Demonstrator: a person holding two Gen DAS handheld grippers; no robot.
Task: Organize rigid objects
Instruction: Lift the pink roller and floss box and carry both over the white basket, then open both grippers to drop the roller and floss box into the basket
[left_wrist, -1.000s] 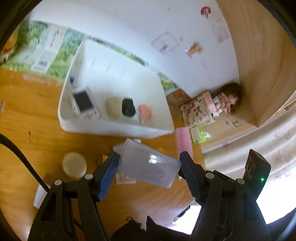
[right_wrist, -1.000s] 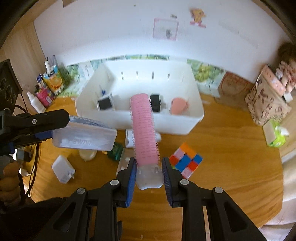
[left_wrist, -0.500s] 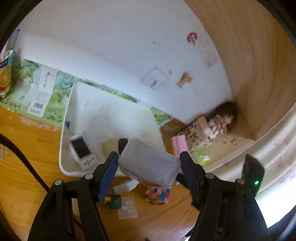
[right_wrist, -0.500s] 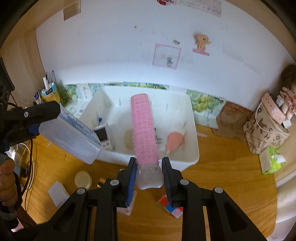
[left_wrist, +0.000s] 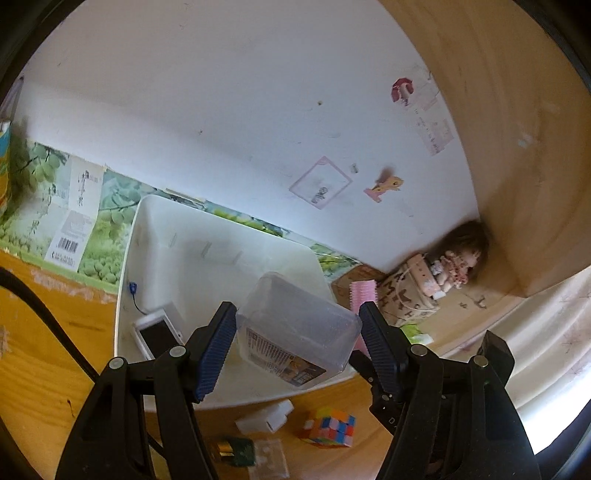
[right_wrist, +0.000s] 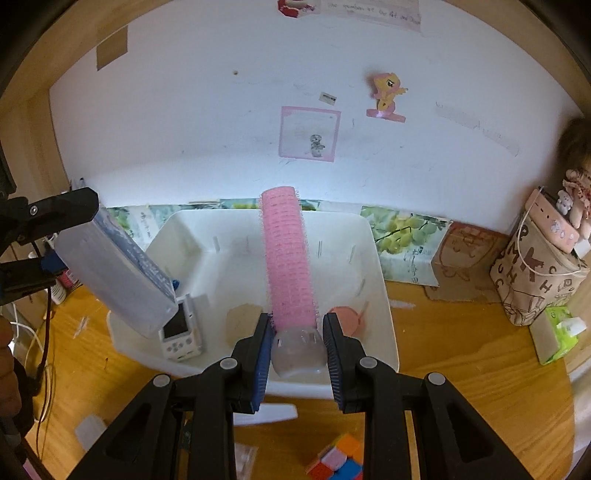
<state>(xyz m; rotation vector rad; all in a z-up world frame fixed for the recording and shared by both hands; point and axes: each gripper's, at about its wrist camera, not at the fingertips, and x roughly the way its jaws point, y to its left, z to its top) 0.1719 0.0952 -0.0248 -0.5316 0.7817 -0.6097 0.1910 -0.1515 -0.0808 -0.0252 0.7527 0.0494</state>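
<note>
My left gripper (left_wrist: 297, 349) is shut on a clear plastic box (left_wrist: 299, 326) and holds it tilted over the near left part of the white bin (left_wrist: 162, 221). The box also shows in the right wrist view (right_wrist: 118, 273). My right gripper (right_wrist: 297, 341) is shut on the clear end of a pink hair roller (right_wrist: 288, 266), held above the bin (right_wrist: 380, 280). The bin holds a white handheld console (right_wrist: 181, 330), a beige disc (right_wrist: 242, 319) and a pink item (right_wrist: 347, 319).
A colour cube (left_wrist: 330, 430), a white adapter (left_wrist: 266, 419) and a small green item (left_wrist: 236, 450) lie on the wooden table in front of the bin. A patterned bag with a doll (right_wrist: 543, 266) and a green tissue pack (right_wrist: 559, 334) stand at the right.
Both grippers have risen and moved forward over the bin. The clear box has tilted and come closer to the bin's left side; the roller now reaches across the bin.
</note>
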